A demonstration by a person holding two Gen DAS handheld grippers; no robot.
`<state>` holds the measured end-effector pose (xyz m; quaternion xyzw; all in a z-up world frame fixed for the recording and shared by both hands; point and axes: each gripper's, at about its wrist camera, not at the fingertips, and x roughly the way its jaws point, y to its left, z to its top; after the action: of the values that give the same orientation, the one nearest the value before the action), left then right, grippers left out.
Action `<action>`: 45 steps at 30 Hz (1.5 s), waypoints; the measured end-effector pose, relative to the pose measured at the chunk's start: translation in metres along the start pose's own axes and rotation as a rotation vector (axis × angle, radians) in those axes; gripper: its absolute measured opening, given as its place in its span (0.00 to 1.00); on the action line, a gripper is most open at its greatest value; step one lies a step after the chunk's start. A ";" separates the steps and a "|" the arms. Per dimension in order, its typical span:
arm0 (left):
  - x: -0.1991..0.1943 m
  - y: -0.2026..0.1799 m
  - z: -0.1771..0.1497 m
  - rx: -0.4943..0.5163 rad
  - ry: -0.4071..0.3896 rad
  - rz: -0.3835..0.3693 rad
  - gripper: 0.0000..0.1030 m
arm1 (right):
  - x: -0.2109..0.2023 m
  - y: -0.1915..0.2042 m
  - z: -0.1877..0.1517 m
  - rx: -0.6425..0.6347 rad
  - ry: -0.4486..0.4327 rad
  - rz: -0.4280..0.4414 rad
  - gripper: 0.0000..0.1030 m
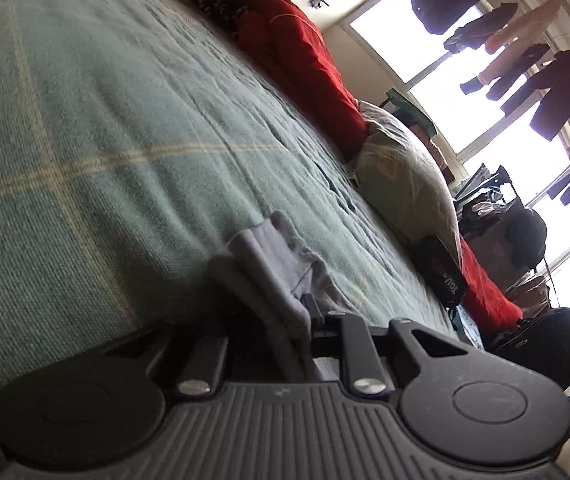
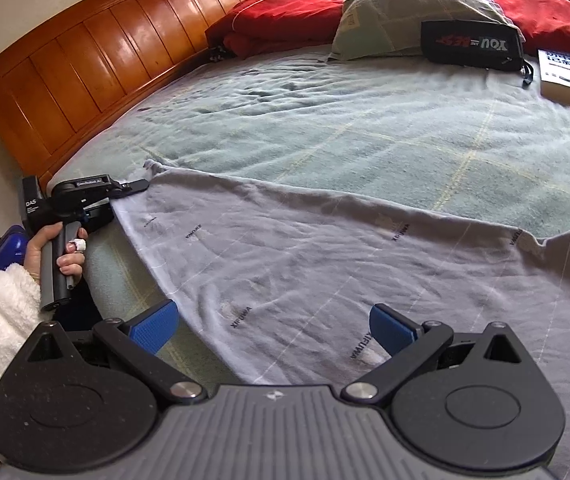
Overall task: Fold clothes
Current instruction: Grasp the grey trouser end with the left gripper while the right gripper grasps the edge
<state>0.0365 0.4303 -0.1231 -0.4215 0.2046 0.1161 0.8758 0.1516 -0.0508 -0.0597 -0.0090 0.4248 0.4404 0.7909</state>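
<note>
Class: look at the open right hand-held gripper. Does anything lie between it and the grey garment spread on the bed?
Nothing visible does. The right hand-held gripper hovers open directly over the grey garment, with only bare cloth between its blue pads.

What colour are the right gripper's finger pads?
Blue pads, clearest in the right wrist view.

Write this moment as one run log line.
left gripper: shut on grey garment | right gripper: open above garment | bed: garment spread

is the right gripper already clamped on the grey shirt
No, the right gripper is open, its blue fingers spread wide above the grey shirt with no cloth pinched between them.
</note>
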 end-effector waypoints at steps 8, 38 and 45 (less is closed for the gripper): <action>-0.018 -0.047 0.004 0.207 -0.027 0.067 0.11 | 0.009 -0.004 0.020 0.072 0.031 0.123 1.00; -0.057 -0.095 -0.005 0.361 -0.085 -0.156 0.11 | 0.195 0.012 0.112 0.716 0.147 0.513 1.00; -0.055 -0.089 -0.006 0.335 -0.086 -0.211 0.11 | 0.214 0.015 0.126 0.752 0.106 0.447 1.00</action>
<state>0.0192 0.3688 -0.0394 -0.2835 0.1381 0.0060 0.9489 0.2778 0.1544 -0.1191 0.3490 0.5869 0.4145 0.6016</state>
